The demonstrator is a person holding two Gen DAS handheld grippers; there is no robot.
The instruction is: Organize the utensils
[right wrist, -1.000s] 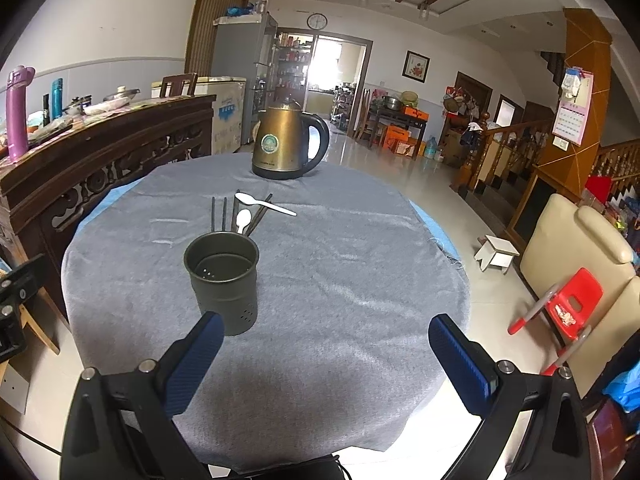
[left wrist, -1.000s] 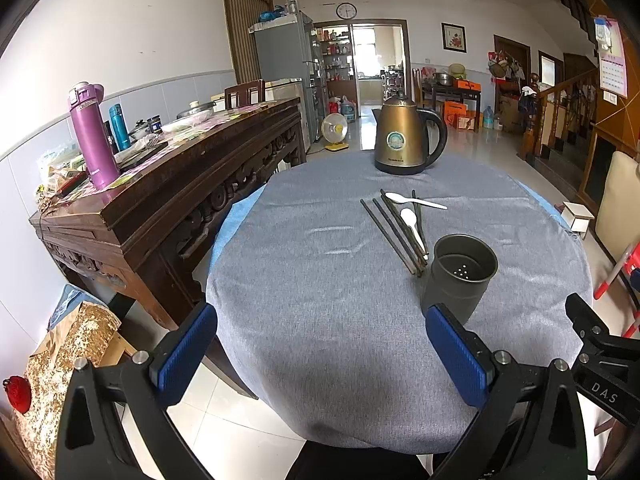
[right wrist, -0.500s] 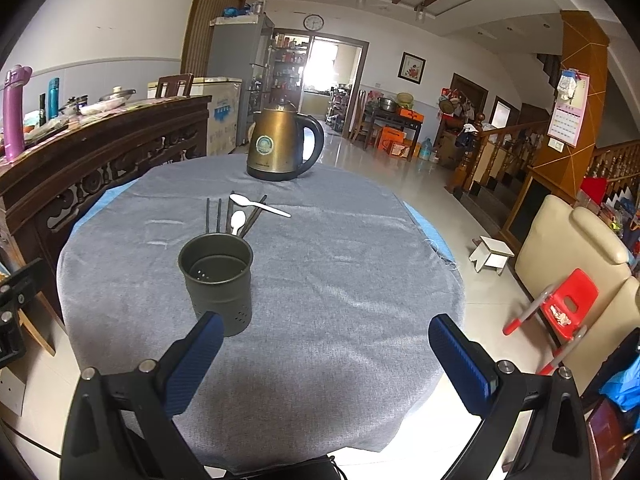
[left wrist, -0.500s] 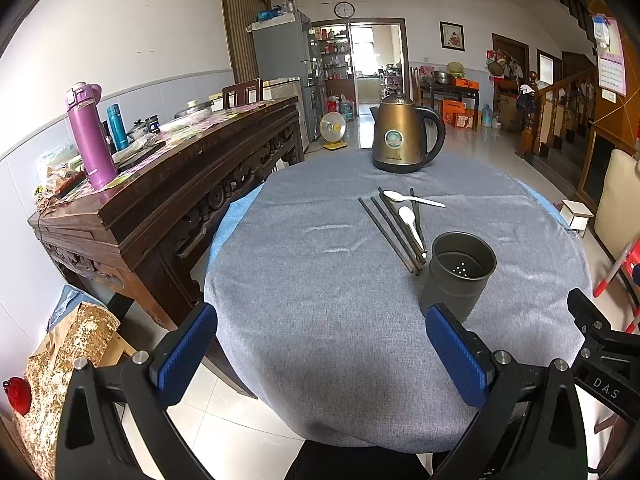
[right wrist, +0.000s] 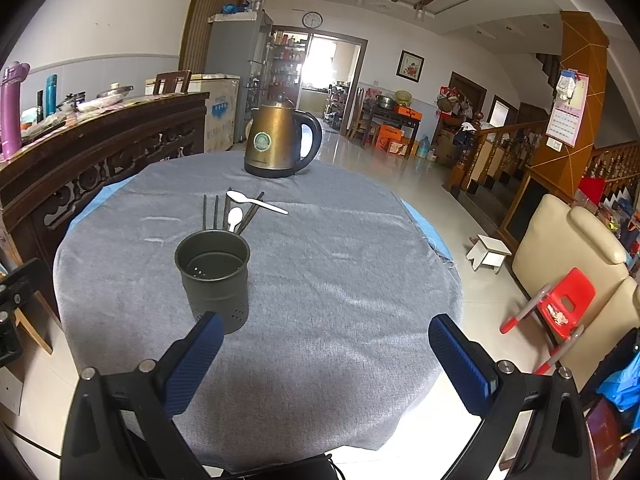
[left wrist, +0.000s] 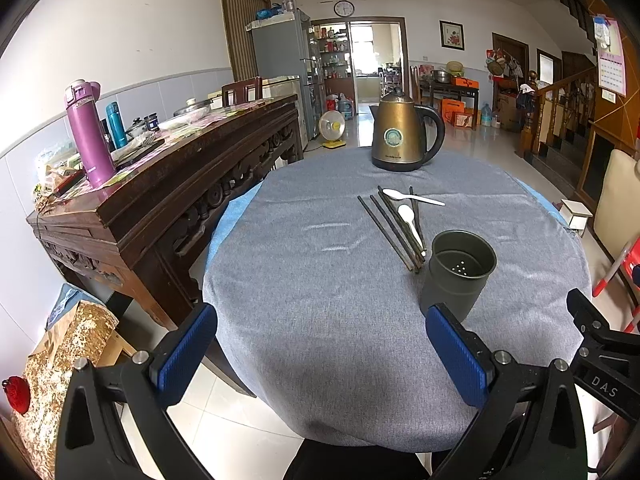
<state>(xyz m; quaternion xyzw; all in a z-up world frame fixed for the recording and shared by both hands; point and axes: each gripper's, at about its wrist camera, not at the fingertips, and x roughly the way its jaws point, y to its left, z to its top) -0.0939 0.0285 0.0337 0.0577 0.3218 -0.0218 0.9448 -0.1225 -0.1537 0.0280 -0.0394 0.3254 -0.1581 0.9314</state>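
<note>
A dark grey perforated utensil holder (left wrist: 460, 274) (right wrist: 214, 276) stands empty on the round table under a grey cloth (left wrist: 320, 280) (right wrist: 340, 272). Just beyond it lie several dark chopsticks (left wrist: 390, 230) (right wrist: 211, 212) and two white spoons (left wrist: 412, 198) (right wrist: 256, 201), one across the chopsticks, one along them (left wrist: 409, 218) (right wrist: 234, 218). My left gripper (left wrist: 320, 354) hangs open over the table's near edge, the holder ahead by its right finger. My right gripper (right wrist: 326, 364) is open too, with the holder just past its left finger. Neither holds anything.
A bronze electric kettle (left wrist: 402, 134) (right wrist: 280, 142) stands at the table's far side. A carved dark wooden sideboard (left wrist: 160, 184) with a purple flask (left wrist: 88, 132) runs along the left. A cream armchair (right wrist: 572, 248) and red child's chair (right wrist: 560, 304) are on the right.
Both grippers have drifted back slightly from the table and stayed open. The utensils and holder have not moved.
</note>
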